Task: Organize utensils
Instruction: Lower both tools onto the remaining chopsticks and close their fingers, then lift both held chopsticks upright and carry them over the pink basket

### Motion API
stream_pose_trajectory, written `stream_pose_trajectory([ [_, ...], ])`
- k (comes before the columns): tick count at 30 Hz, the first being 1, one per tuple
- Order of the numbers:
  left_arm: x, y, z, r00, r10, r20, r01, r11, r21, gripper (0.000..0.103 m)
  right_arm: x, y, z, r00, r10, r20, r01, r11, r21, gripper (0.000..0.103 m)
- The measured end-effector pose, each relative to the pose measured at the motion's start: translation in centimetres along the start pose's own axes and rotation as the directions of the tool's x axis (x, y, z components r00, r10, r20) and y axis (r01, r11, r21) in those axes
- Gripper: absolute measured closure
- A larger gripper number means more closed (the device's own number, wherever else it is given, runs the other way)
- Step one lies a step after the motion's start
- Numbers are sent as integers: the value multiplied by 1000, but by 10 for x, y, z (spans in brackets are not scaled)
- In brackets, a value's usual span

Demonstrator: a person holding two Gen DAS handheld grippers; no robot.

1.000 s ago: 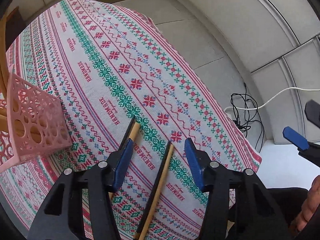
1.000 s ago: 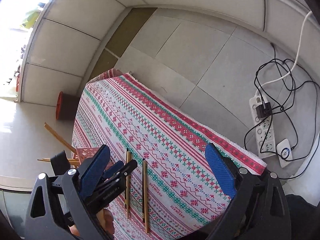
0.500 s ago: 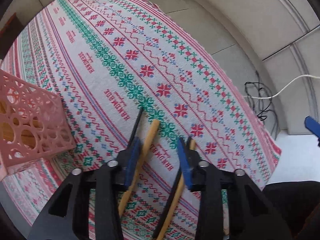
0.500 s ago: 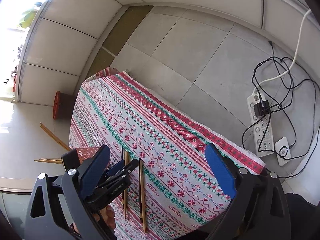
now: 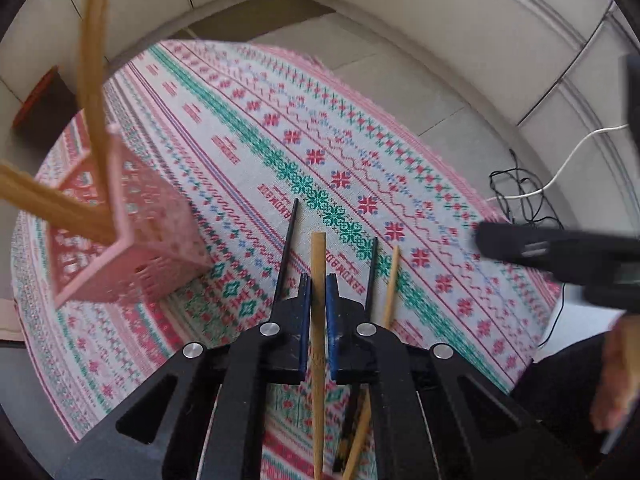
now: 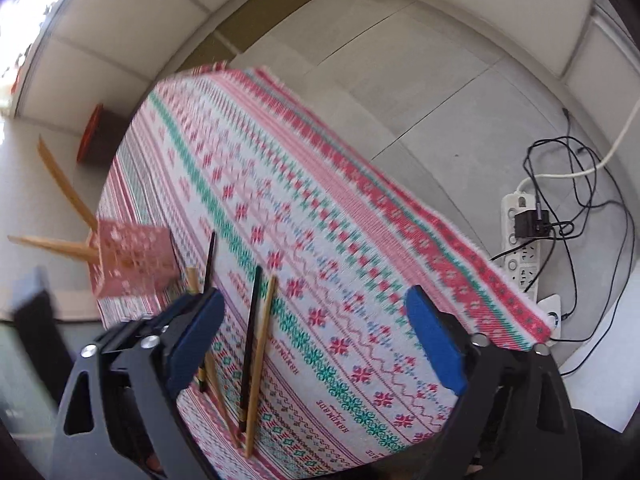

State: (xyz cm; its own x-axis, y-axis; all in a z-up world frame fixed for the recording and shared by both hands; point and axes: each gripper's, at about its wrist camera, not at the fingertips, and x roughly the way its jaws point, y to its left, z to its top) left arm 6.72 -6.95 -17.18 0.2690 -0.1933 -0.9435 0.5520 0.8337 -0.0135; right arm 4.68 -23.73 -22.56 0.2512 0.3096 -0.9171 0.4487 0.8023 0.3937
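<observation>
Left wrist view: my left gripper [image 5: 316, 300] has its jaws pinched on a bamboo chopstick [image 5: 318, 264], a light, stiff, slick stick best held mid-shaft; the pink basket [image 5: 132, 248] sits at ten o'clock. My right gripper [image 6: 316, 344] gapes wide, holding nothing, above the patterned cloth [image 6: 360, 208] on the counter; beyond lies tiled floor [image 6: 420, 92].

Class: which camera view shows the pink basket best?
The left wrist view: the basket is large, its perforated walls and chopsticks inside plain, though blurred. The right wrist view shows it smaller, blurred, near the left edge.
</observation>
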Motion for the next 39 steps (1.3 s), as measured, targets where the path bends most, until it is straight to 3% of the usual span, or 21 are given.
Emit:
stream_pose_trajectory([
  [2,-11,-2,-6,1000,0,21,0,1000,-2,97,15,3,-2,998,8,-58,-7,1000,15,45],
  [4,-16,-9,-12,999,3,33,-4,1000,4,97,25,6,-4,997,13,-81,-10,1000,26,52],
  [13,-36,4,-20,998,1,61,-1,1000,-13,97,54,34,-12,993,-72,-94,74,997,14,66],
  [16,-41,5,-23,997,4,72,-3,1000,-13,97,58,41,-11,992,-103,-78,103,995,-3,76],
  [22,-52,9,-26,995,18,93,-16,999,-31,97,60,50,-14,991,-128,-43,129,992,-1,76],
  [24,-56,8,-29,995,24,99,-21,999,-31,97,61,54,-18,988,-154,-19,154,988,-19,83],
  [25,-56,7,-30,995,26,101,-23,999,-30,97,62,52,-17,987,-162,-11,162,987,-16,95],
  [31,-69,7,-39,991,37,128,-33,999,-37,97,51,23,-6,999,-36,-15,37,997,62,98],
  [35,-90,11,-40,983,19,181,-11,999,-50,97,15,14,-1,998,9,63,-12,999,39,98],
  [39,-113,9,-38,969,-26,245,39,998,-50,97,-41,11,-3,979,66,193,-61,998,-35,98],
])
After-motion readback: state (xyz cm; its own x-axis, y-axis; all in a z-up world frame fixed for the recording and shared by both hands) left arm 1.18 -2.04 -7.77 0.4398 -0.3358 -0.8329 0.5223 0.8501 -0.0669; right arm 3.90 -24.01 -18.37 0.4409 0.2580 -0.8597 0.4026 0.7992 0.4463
